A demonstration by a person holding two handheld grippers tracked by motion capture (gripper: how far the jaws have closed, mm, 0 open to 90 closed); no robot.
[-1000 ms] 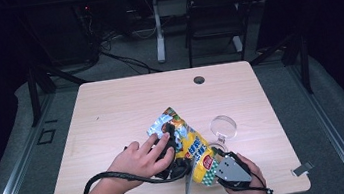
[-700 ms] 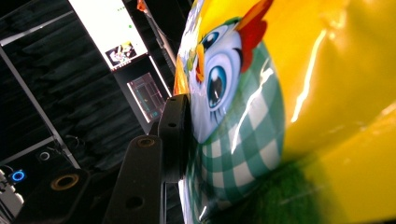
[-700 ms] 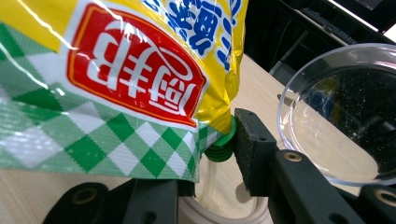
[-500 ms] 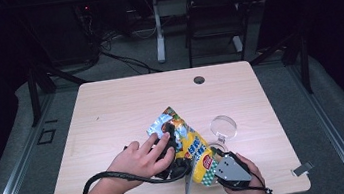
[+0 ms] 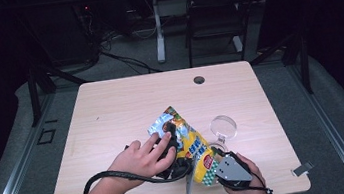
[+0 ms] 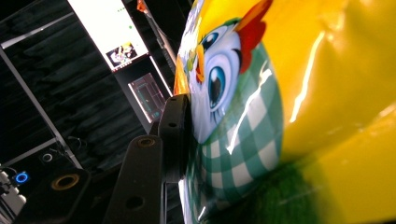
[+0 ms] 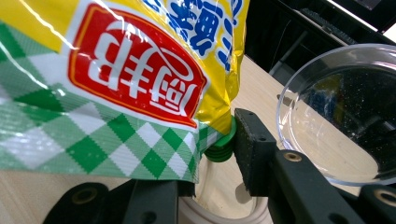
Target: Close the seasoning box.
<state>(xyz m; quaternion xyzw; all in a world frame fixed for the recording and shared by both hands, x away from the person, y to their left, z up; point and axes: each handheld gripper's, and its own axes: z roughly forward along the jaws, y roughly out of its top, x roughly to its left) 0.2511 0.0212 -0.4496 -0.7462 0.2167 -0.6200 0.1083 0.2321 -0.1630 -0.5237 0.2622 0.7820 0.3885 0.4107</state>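
both grippers pinch the yellow bag (image 5: 190,142) in the lower middle: left gripper (image 5: 171,145) up top, right gripper (image 5: 213,168) at its green cap (image 7: 219,142).

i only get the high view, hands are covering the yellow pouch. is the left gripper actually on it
Observer: Yes. In the left gripper view a black pad presses flat on the yellow pouch, beside the printed chick.
Operator: and the right one
Observer: The right gripper sits at the pouch's green screw cap, one jaw touching it.
Operator: anything close to that cap
Observer: The clear glass bowl, empty, just beyond that jaw.
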